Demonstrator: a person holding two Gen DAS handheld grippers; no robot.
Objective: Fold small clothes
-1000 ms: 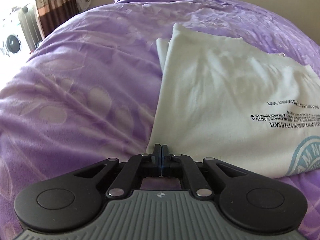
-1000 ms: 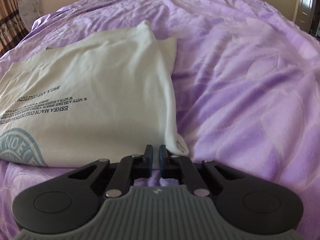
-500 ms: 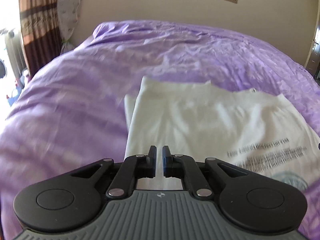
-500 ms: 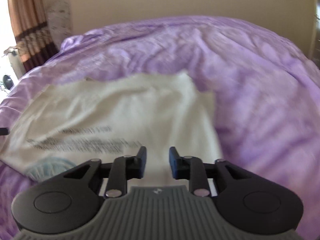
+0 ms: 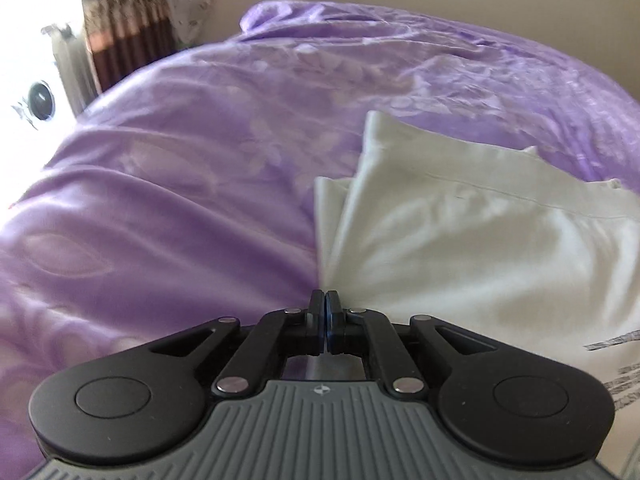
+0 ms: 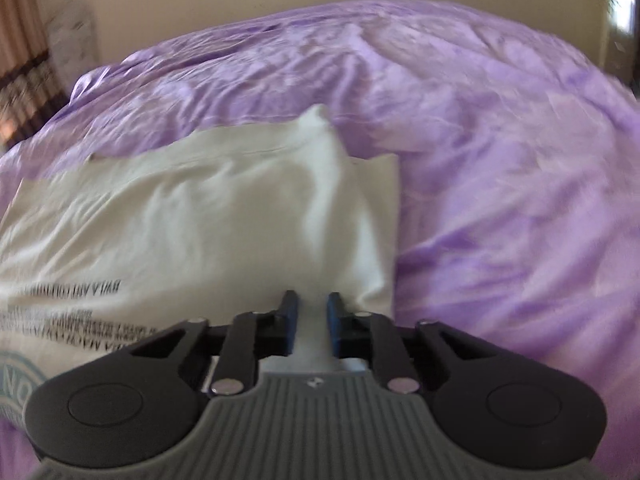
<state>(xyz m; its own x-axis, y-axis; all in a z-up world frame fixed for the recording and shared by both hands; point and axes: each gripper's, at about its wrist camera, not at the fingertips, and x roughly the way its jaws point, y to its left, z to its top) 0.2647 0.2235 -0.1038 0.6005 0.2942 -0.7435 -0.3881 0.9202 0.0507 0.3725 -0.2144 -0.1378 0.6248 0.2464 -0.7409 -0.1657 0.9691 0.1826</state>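
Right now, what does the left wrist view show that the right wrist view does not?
Only the left wrist view shows the left gripper, its jaws together at the white shirt's left edge, and a bright window at far left. Only the right wrist view shows the right gripper, jaws apart over the shirt's right edge, and a blue round print. Both show the shirt, its black lettering, the purple bedspread and the striped curtain.

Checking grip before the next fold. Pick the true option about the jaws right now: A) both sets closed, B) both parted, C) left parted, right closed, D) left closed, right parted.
D: the left gripper has its jaws pressed together at the white T-shirt edge, while the right gripper shows a clear gap with cloth visible between the jaws.
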